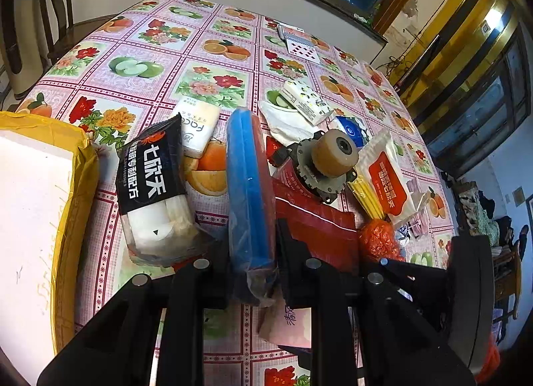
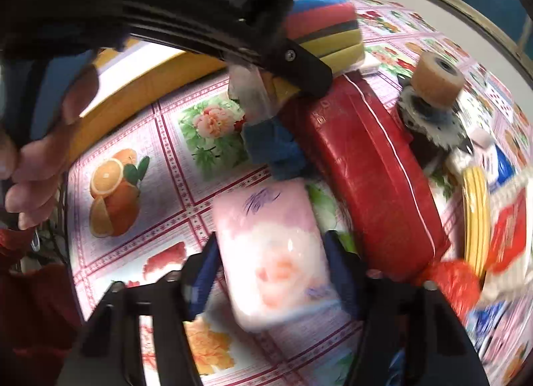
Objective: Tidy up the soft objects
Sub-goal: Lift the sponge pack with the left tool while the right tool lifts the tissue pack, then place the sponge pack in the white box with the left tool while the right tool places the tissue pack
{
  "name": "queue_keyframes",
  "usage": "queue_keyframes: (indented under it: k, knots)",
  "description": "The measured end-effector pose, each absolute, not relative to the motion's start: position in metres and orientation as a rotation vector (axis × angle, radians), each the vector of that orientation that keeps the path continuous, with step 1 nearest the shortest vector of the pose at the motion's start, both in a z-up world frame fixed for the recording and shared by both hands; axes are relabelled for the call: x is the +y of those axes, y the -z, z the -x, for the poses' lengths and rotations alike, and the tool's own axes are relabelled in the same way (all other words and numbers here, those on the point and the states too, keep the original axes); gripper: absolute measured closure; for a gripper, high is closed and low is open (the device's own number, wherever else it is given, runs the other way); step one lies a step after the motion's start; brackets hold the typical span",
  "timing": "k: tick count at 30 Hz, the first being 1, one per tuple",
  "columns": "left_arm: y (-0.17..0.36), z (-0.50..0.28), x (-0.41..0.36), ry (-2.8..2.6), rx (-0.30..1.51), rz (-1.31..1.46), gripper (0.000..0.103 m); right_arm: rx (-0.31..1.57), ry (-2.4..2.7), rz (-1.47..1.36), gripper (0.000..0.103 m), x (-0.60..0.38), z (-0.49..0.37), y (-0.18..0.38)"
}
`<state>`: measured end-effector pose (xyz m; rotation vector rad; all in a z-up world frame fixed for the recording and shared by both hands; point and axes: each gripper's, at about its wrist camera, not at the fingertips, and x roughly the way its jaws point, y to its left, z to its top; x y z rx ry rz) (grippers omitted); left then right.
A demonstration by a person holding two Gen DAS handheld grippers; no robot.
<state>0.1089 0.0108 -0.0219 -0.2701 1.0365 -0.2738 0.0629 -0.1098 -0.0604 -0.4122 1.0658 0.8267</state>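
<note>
Left gripper [image 1: 255,272] clamps one sponge pack [image 1: 250,186] (four coloured layers).

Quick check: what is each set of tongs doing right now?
Left tongs: shut on the sponge pack.
Right tongs: shut on the pink tissue pack.

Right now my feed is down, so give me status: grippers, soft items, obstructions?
Left gripper shut on sponge pack. Right gripper shut on pink tissue pack. Red pouch close beside the right gripper.
</note>
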Motion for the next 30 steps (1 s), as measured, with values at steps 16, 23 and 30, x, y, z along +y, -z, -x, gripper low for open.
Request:
queue_keyframes:
  k: [16,23,30]
  knots:
    - [0.016,-0.106,0.016,0.258,0.978,0.297,0.088,1.006,-0.778,-0.035,0.050,-0.160,-0.015,0.051]
    - [-0.013,-0.075,0.036,0.223,0.895,0.249,0.088,0.963,-0.771,-0.129,0.049,-0.163,-0.022,0.031]
    - [-0.051,-0.048,0.089,0.130,0.803,0.203,0.088,0.906,-0.831,-0.125,0.050,-0.099,-0.043,-0.013]
